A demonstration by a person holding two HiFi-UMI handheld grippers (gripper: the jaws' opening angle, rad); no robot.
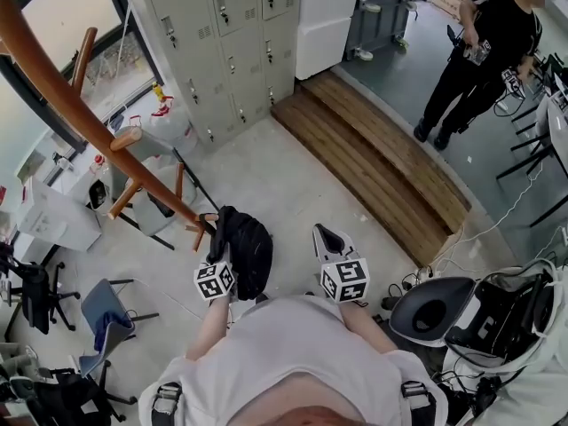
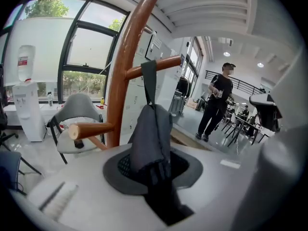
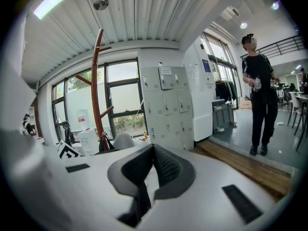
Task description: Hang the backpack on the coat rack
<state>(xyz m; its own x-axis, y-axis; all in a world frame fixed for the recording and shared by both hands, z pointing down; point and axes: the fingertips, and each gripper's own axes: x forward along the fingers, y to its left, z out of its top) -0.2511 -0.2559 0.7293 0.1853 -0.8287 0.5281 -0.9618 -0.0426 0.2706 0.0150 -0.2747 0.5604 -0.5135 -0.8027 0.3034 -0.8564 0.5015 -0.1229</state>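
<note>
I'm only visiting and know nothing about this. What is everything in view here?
coat rack: one, brown wood, left of the backpack
backpack: one, black, loop over a rack peg
lockers: one bank, grey, far wall
step: one, wooden, right of the lockers
chair: one, grey, behind the rack
bystander: one, in black, top right
left gripper: one, white, shut on the backpack
right gripper: one, white, shut, empty, right of the backpack
</note>
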